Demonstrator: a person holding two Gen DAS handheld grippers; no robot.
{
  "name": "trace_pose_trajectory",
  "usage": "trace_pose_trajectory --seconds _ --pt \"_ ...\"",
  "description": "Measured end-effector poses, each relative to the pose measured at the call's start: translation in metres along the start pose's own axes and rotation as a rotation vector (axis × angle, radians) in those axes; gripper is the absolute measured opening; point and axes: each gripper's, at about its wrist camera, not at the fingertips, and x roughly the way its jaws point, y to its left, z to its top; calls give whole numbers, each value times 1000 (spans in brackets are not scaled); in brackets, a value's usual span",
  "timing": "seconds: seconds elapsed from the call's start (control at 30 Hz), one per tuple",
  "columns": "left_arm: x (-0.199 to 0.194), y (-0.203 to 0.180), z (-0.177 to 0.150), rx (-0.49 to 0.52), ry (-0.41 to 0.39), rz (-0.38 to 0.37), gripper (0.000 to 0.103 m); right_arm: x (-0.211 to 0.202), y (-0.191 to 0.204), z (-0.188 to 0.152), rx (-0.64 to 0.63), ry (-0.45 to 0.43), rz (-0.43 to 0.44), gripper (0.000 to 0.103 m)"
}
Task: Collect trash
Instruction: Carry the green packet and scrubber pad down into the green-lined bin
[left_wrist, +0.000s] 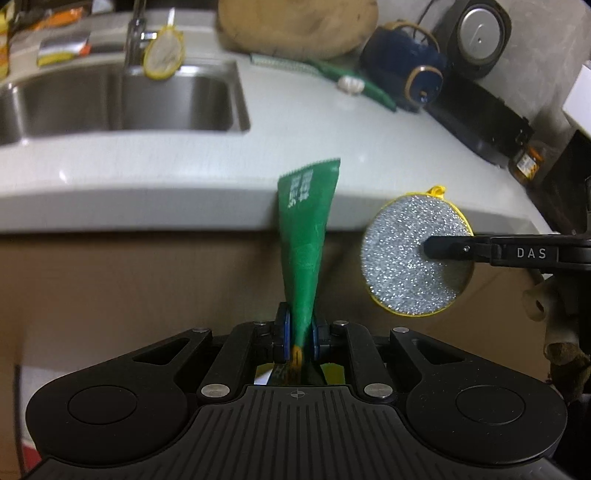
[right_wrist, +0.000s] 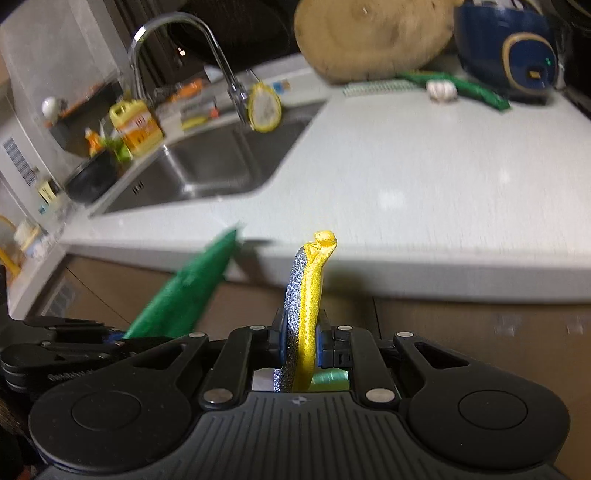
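Observation:
My left gripper (left_wrist: 300, 338) is shut on a green wrapper (left_wrist: 304, 236), which stands up from the pads in front of the white counter edge (left_wrist: 147, 218). To its right, the right gripper (left_wrist: 430, 253) pinches a round silver scrub pad with a yellow rim (left_wrist: 399, 258). In the right wrist view my right gripper (right_wrist: 301, 341) is shut on that scrub pad (right_wrist: 306, 306), seen edge-on with its yellow loop on top. The green wrapper (right_wrist: 188, 291) and the left gripper (right_wrist: 110, 338) show at the lower left there.
A steel sink (left_wrist: 118, 99) with a tap (right_wrist: 218, 59) sits in the counter, and another yellow-rimmed pad (left_wrist: 164, 55) hangs at the tap. A wooden board (left_wrist: 295, 26), a green brush (left_wrist: 354, 83), a blue appliance (left_wrist: 406, 66) and a yellow bottle (right_wrist: 138, 125) stand around. Brown cabinet fronts (left_wrist: 147, 288) lie below.

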Motion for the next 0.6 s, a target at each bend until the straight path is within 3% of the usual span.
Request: trace_pose_trajectory --seconds 0.2,0.37,0.47,0.6 --pt "20 6 -27 -2 95 -69 13 -4 -21 -26 53 43 -81 14" --pt "60 7 -53 -34 245 -100 13 3 -48 -51 142 104 -120 14" --pt "90 12 -67 -98 326 -116 13 15 -61 -65 167 160 -144 14" --pt "133 23 -81 -222 369 -90 13 33 -74 -77 175 226 -172 14"
